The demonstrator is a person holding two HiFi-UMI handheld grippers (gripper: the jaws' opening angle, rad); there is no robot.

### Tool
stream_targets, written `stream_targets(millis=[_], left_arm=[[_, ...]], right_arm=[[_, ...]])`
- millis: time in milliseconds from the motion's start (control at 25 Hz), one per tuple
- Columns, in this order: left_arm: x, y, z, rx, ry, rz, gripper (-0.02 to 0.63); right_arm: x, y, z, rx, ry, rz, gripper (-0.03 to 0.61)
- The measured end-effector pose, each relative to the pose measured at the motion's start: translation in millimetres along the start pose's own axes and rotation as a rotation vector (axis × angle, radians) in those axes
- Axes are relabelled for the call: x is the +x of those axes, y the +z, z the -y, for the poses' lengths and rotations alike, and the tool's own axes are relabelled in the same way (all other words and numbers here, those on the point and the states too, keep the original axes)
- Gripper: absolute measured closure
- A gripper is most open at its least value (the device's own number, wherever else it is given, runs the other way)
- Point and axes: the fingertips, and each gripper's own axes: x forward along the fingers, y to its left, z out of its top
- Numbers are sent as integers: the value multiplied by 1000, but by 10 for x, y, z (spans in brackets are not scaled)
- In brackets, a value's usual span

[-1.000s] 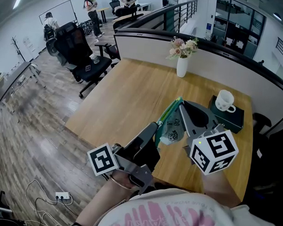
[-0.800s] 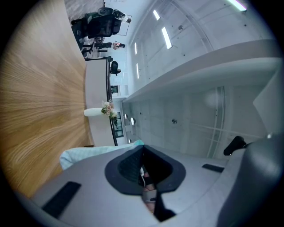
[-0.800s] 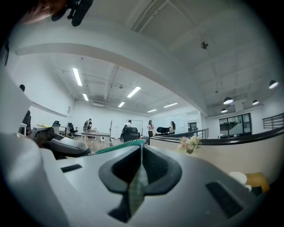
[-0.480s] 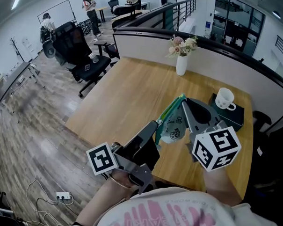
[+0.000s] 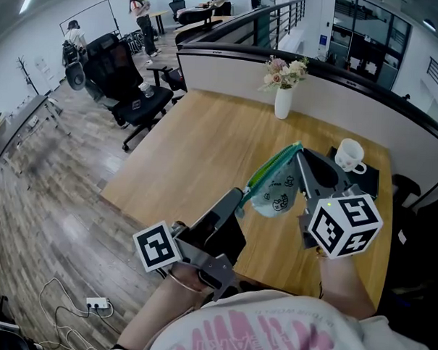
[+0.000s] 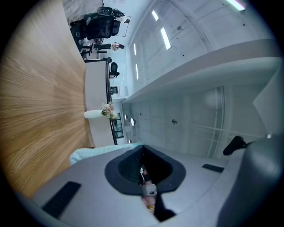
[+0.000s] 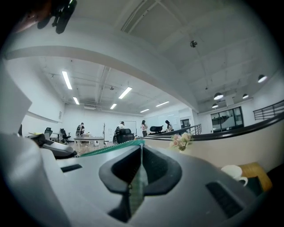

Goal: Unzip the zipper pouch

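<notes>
Above the wooden bench (image 5: 198, 144), left gripper (image 5: 241, 201) and right gripper (image 5: 300, 155) fingers both clamp shut on the mint fabric zipper pouch (image 5: 275, 193).

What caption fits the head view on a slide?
Left gripper and right gripper hold a light-blue zipper pouch above a wooden table.

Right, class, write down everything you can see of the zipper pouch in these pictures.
The zipper pouch is soft, pale mint fabric with small dark cartoon prints and a green zipper band along its upper edge. It hangs in the air above the wooden table, stretched at a slant. The left claw pinches its lower end; the right claw is shut on the zipper end higher up.
</notes>
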Motion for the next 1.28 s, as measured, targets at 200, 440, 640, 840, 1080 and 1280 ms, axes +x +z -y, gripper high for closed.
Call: stream_targets(millis=[200,440,640,840,1080,1280], left_arm=[[20,4,-20,-5,-5,-5,609],[8,43,-13,-1,-9,-6,609],[-11,99,-30,0,-11,-10,609],[-53,168,3,11,-17,-9,609],[-162,244,65,19,-21,-15,609],[-384,323,15,41,12,-12,609]], right_arm=[[14,-16,52,3,-14,0,568],[14,-14,108,28,-35,4,568],[37,6,109,17,-54,15,568],[22,43,109,26,-75,29,568],[-25,79,67,49,-99,49,568],[-48,-74,-122,76,-90,30,567]])
